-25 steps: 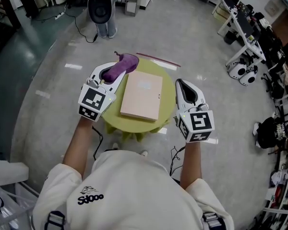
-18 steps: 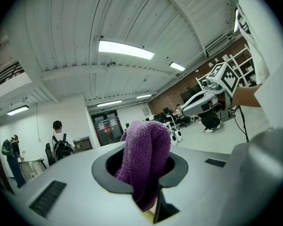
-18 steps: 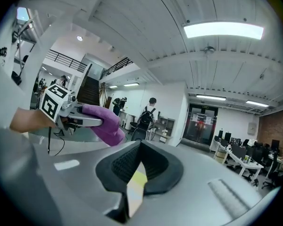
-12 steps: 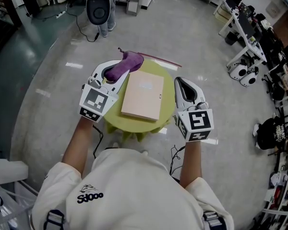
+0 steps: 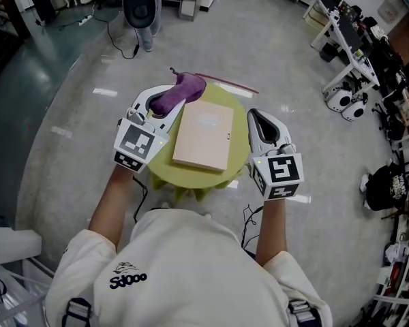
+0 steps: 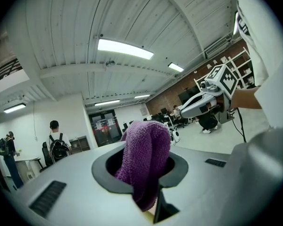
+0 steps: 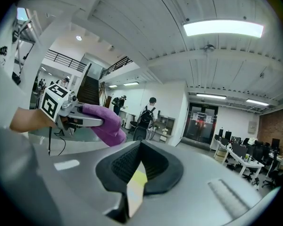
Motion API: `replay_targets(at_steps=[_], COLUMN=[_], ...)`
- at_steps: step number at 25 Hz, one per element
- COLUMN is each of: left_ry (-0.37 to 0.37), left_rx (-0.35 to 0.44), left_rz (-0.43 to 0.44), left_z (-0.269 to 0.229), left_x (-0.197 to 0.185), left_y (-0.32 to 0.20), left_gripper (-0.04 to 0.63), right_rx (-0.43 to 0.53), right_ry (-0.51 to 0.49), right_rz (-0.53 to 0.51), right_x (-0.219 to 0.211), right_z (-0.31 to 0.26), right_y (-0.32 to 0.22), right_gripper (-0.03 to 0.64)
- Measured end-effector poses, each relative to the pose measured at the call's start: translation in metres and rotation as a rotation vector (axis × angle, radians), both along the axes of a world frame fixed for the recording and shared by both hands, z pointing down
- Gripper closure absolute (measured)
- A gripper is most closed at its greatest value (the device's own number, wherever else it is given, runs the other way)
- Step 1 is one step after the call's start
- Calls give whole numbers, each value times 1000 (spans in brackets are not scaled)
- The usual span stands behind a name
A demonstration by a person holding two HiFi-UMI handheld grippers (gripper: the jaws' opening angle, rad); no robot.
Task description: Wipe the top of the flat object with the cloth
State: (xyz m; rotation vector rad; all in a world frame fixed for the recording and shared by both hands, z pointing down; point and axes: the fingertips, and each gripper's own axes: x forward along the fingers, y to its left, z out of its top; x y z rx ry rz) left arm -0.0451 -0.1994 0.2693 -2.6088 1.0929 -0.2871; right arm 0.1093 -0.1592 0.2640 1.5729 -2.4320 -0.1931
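I see a glossy grey floor [image 5: 273, 53], a black chair [image 5: 140, 9] at 12 o'clock, white desks [image 5: 341, 36] at 2 o'clock, and ceiling strip lights [image 6: 125, 48] overhead.

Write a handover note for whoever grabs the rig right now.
Left gripper: shut on the purple cloth, held up near the far left corner of the flat object.
Right gripper: shut, empty, at the right side of the round green table.
The flat object lies in the middle of the table.
Done: the cloth is in the grip.
Left: lower the cloth onto the object's top and wipe across; no contact shows yet.
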Motion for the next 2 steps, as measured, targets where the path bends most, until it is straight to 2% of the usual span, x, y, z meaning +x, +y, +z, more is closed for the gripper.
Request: replay_targets(at_steps=[2], left_ry=[-2], left_rx=[1], left_rz=[2], left_z=[1], left_x=[0], left_y=[-2], left_gripper=[518], right_rx=[0], right_ry=[1], right_rz=[-3], right_x=[-2], right_z=[0], right_y=[-2], right_gripper=[607])
